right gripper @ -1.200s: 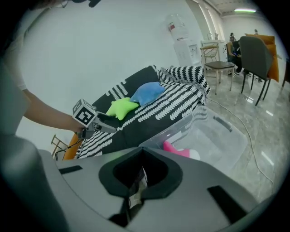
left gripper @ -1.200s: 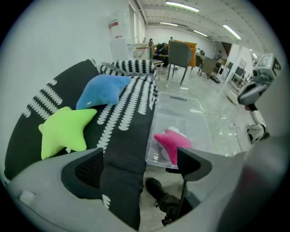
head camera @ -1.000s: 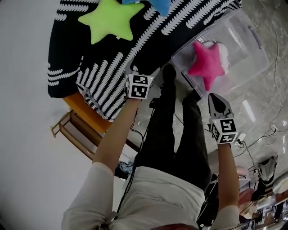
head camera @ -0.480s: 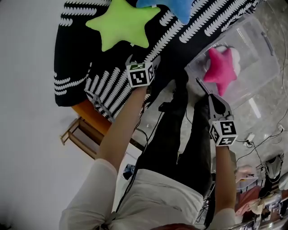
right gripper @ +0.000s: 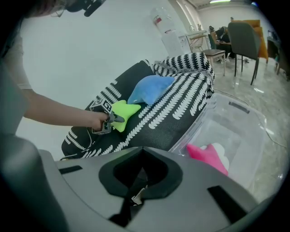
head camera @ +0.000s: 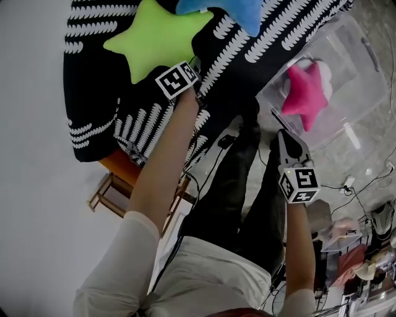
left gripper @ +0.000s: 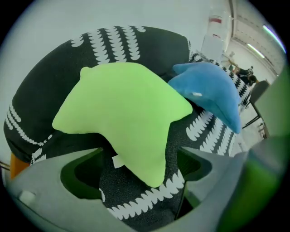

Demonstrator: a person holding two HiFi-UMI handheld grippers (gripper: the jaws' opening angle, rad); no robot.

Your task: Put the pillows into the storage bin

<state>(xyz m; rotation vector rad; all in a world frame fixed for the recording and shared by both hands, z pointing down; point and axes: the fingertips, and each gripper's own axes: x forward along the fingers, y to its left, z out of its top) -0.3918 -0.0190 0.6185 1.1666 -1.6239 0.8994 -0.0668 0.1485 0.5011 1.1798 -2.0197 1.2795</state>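
Note:
A lime-green star pillow [head camera: 158, 37] and a blue pillow [head camera: 229, 9] lie on a black beanbag with a white leaf pattern [head camera: 99, 93]. My left gripper [head camera: 195, 63] is at the green star's near point. In the left gripper view it [left gripper: 145, 170] stands open, with that point of the star [left gripper: 122, 113] between the jaws and the blue pillow [left gripper: 213, 93] behind it. The clear storage bin [head camera: 362, 68] on the floor holds a pink star pillow [head camera: 306, 93] and a white one [right gripper: 222, 152]. My right gripper [head camera: 281, 133] hangs shut and empty, short of the bin.
An orange cushion [head camera: 120, 170] and a wooden stool [head camera: 108, 192] sit under the beanbag's near edge. Cables [head camera: 346, 186] run across the marble floor to the right. The person's dark-trousered legs [head camera: 238, 179] stand between beanbag and bin. Chairs [right gripper: 242, 41] stand far back.
My left gripper has moved up and to the left over the beanbag, reaching the green star's point. The right gripper stayed near the bin's corner, shifting only a little.

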